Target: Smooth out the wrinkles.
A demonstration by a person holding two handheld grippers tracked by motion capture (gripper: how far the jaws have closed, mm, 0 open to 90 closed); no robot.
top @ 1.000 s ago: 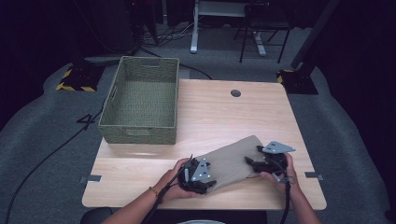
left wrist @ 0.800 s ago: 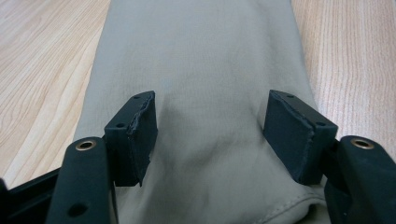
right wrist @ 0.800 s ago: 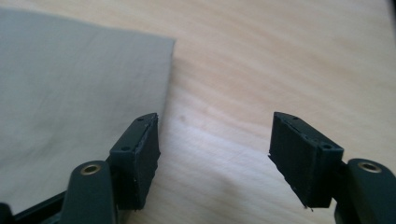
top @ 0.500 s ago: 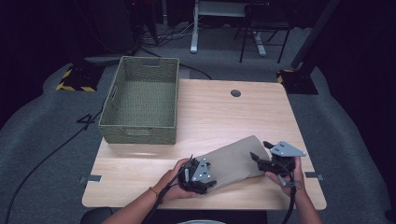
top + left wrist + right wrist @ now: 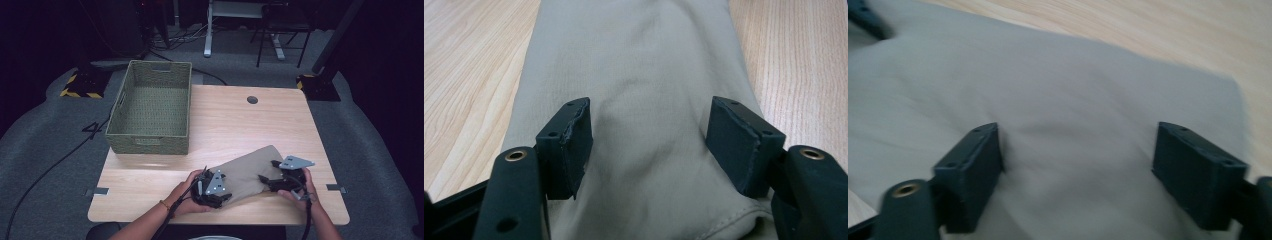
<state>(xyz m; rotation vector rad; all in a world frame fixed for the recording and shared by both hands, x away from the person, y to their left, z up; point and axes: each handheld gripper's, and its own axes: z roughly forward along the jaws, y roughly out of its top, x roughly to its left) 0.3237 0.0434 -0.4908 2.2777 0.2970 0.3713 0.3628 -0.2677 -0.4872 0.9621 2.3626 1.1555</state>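
Resting flat on the light wooden table (image 5: 165, 175), near its front edge, a folded khaki cloth (image 5: 250, 170) lies under both parted grippers: left gripper (image 5: 649, 145) and just-widened right gripper (image 5: 1075, 170) grasp nothing. Closing unevenly could bunch the fabric.

Two black jaws of the right gripper (image 5: 1078, 175) are seen rising from the bottom edge, set wide apart; they have just been opening. Between and beneath them a beige folded cloth (image 5: 1048, 100) is spread, softly blurred, with a shallow crease running between the pads. The cloth is not pinched by either pad (image 5: 975, 165). Light wooden tabletop (image 5: 1168, 35) is shown along the top and down the right side, beyond the cloth's edge. A dark part of the other gripper (image 5: 865, 17) is glimpsed in the upper left corner, resting against the cloth.
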